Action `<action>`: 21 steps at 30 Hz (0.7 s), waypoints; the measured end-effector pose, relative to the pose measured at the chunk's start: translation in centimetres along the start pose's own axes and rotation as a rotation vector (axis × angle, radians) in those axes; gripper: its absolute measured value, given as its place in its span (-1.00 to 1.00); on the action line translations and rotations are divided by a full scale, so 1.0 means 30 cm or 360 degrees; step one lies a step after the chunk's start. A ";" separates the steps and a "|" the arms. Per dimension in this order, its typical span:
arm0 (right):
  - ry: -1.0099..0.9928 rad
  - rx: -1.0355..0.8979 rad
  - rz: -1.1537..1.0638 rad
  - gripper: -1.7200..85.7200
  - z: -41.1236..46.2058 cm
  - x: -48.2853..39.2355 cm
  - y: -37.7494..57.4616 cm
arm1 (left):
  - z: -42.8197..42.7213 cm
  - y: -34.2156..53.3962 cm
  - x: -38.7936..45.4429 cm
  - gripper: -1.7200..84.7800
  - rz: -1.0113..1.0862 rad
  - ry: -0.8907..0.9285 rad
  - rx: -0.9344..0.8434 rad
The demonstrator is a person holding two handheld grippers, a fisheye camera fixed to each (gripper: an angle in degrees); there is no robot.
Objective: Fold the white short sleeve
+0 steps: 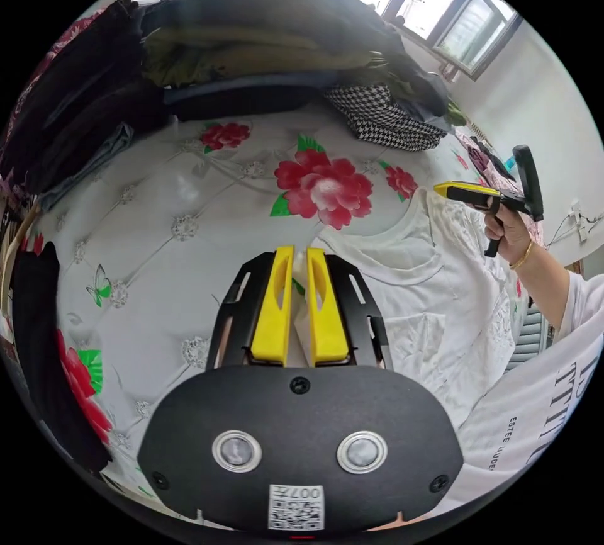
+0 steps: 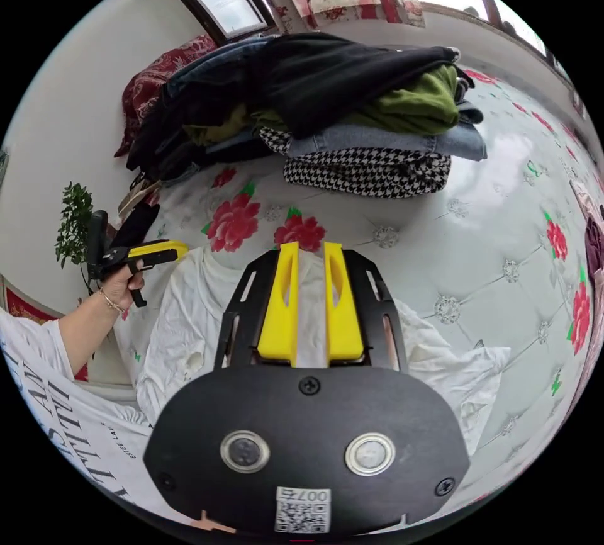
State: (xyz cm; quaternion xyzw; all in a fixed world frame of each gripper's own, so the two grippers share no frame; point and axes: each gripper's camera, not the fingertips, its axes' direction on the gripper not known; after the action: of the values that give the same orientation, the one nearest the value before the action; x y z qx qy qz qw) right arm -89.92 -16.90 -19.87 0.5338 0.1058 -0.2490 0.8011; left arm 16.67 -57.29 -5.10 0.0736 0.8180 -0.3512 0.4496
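White short sleeve (image 1: 434, 293) lies flat on the floral bedspread (image 1: 170, 236), near the edge where the person stands, neckline toward the clothes pile (image 1: 264, 60) at the far side. So its long axis runs from the near edge to the pile; shoulders sit across that.

Left gripper (image 1: 300, 258): jaws nearly closed, only a thin gap, white fabric showing in it at the shirt's left shoulder. Looks clenched on cloth, but I can't tell for sure that both jaws bite.

Right gripper (image 2: 313, 255): jaws close together over the other shoulder, white cloth visible between them. In the left gripper view its yellow tip sits at the shoulder corner, looks pinched shut on it.

Each gripper is at its own shoulder, so neither has to cross. My read: next move is lifting or carrying the top edge toward the hem.

Unclear: the hem and lower body are cut off behind the gripper housings and the person's own printed shirt (image 2: 56, 419). Right sleeve (image 2: 465, 375) is bunched.
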 end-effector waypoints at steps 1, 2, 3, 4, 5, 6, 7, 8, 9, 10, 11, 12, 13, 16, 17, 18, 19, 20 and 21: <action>0.0004 0.0060 0.0027 -0.86 -0.053 0.008 0.035 | -0.023 0.003 0.001 -0.82 -0.0013 -0.0019 0.0033; 0.0012 0.0087 0.0050 -0.86 -0.082 0.017 0.059 | -0.036 0.006 0.001 -0.82 -0.0024 -0.0032 0.0047; 0.0033 0.0142 0.0119 -0.85 -0.142 0.047 0.118 | -0.069 0.012 0.000 -0.81 -0.0050 -0.0051 0.0075; 0.0062 0.0191 0.0219 -0.84 -0.205 0.096 0.194 | -0.105 0.019 0.002 -0.81 -0.0066 -0.0063 0.0114; 0.0084 0.0206 0.0278 -0.84 -0.235 0.124 0.235 | -0.123 0.022 0.007 -0.81 -0.0065 -0.0071 0.0134; 0.0139 0.0223 0.0407 -0.83 -0.289 0.188 0.322 | -0.153 0.023 0.026 -0.82 -0.0041 -0.0084 0.0163; 0.0191 0.0222 0.0525 -0.82 -0.335 0.249 0.410 | -0.174 0.013 0.057 -0.82 0.0012 -0.0073 0.0188; 0.0216 0.0218 0.0574 -0.81 -0.354 0.277 0.452 | -0.179 0.004 0.077 -0.81 0.0049 -0.0054 0.0199; 0.0263 0.0197 0.0673 -0.80 -0.382 0.327 0.528 | -0.177 -0.026 0.125 -0.81 0.0130 0.0008 0.0202; 0.0269 0.0180 0.0763 -0.79 -0.400 0.366 0.589 | -0.158 -0.069 0.186 -0.80 0.0225 0.0097 0.0176; 0.0258 0.0179 0.0795 -0.78 -0.406 0.379 0.614 | -0.144 -0.093 0.222 -0.79 0.0280 0.0148 0.0161; 0.0247 0.0176 0.0840 -0.78 -0.409 0.394 0.652 | -0.105 -0.146 0.307 -0.77 0.0404 0.0247 0.0124; 0.0254 0.0173 0.0860 -0.77 -0.402 0.398 0.676 | -0.055 -0.202 0.405 -0.76 0.0536 0.0332 0.0059; 0.0262 0.0194 0.0880 -0.78 -0.373 0.404 0.709 | 0.081 -0.326 0.683 -0.74 0.0880 0.0502 -0.0113; 0.0265 0.0190 0.0890 -0.78 -0.366 0.410 0.713 | 0.107 -0.347 0.737 -0.74 0.0941 0.0524 -0.0135; 0.0257 0.0204 0.0911 -0.80 -0.359 0.423 0.722 | 0.161 -0.391 0.840 -0.74 0.1042 0.0558 -0.0195; 0.0238 0.0238 0.0939 -0.81 -0.355 0.438 0.734 | 0.216 -0.434 0.931 -0.72 0.1106 0.0587 -0.0257; 0.0224 0.0247 0.0948 -0.83 -0.349 0.446 0.738 | 0.243 -0.455 0.973 -0.72 0.1133 0.0603 -0.0283; 0.0210 0.0225 0.0952 -0.87 -0.332 0.460 0.743 | 0.299 -0.491 1.051 -0.71 0.1177 0.0621 -0.0344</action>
State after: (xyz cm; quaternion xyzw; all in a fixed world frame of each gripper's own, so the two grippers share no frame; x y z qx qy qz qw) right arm -65.76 -5.00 -12.05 0.6107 -0.0218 0.0262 0.7912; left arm -2.06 -80.14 -25.58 0.3795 0.8383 -0.0582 0.3871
